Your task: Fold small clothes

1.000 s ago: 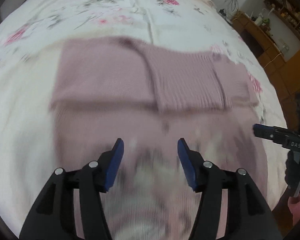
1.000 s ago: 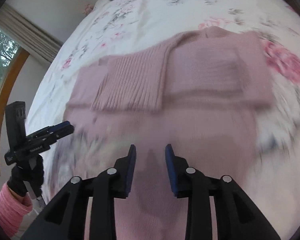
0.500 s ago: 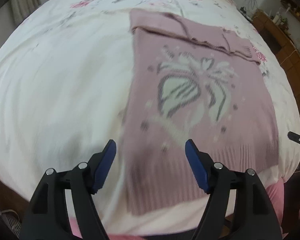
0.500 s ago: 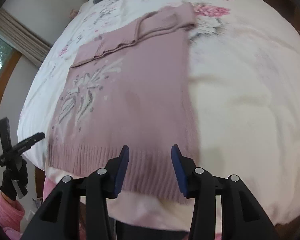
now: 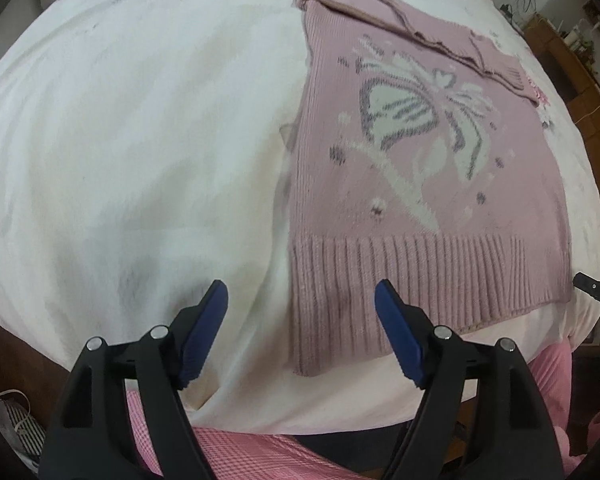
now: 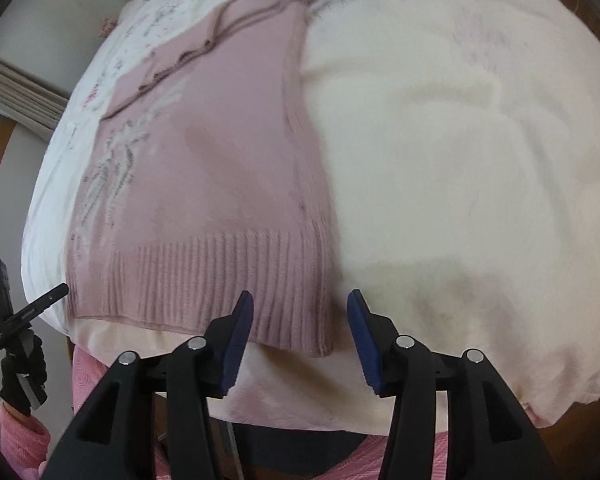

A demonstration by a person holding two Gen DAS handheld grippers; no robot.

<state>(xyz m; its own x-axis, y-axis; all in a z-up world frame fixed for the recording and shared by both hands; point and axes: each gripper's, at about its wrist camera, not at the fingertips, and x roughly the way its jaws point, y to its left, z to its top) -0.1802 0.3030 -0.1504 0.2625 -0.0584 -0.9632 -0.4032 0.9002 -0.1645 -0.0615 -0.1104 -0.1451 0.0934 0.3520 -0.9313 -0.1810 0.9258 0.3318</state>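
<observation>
A pink knitted sweater with a white butterfly picture [image 5: 420, 152] lies flat on the white flowery bed cover [image 5: 140, 140], its ribbed bottom edge at the near side. The left gripper [image 5: 300, 300] hangs wide open above the sweater's near left corner. The right gripper [image 6: 300, 304] hangs open above the near right corner, holding nothing. No writing can be read.

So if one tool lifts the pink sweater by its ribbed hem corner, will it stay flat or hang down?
Probably hang down: the pink sweater is soft knit, lying limp on the bed. The ribbed hem looks thick and grippy, so slipping seems unlikely. The sleeves folded across its top may fall open.
</observation>
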